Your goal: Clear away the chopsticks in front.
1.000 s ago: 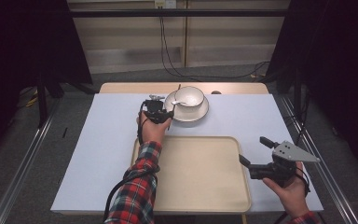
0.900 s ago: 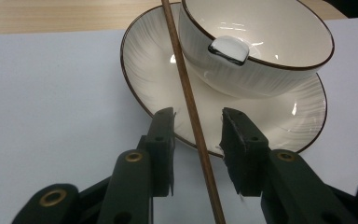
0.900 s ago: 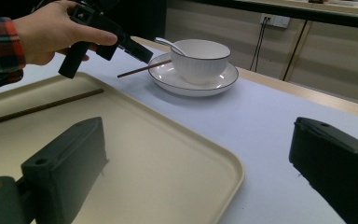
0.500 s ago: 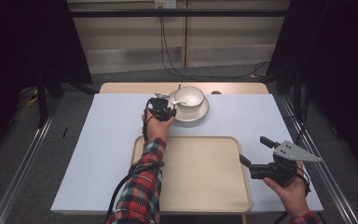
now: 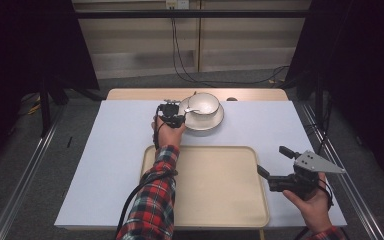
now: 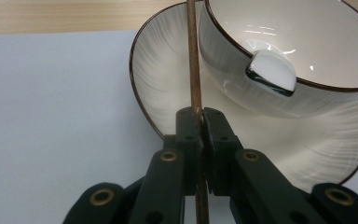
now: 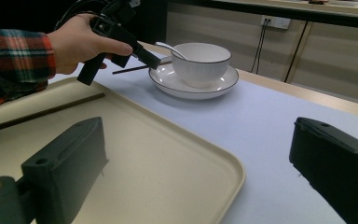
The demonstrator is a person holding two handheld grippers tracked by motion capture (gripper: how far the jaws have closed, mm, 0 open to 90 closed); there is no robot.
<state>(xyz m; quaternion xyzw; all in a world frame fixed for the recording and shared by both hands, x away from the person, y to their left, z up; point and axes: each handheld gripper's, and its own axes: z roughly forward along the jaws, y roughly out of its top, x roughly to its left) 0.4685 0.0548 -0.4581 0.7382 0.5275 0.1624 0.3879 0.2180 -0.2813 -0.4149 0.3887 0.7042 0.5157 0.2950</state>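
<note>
Counting, we find one thin brown wooden chopstick clamped between our left gripper jaws, which have just closed, at nine o'clock of one white ceramic bowl on one white saucer; one beige plastic tray lies at six; our right gripper stands apart.

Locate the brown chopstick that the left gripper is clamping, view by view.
High view: chopstick is a thin line past the left gripper, at the plate's left rim.
Left gripper view: chopstick runs up the centre, pinched between the jaws.
Right gripper view: chopstick pokes out left of the plate.
Shared landmark: the white bowl with spoon.
</note>
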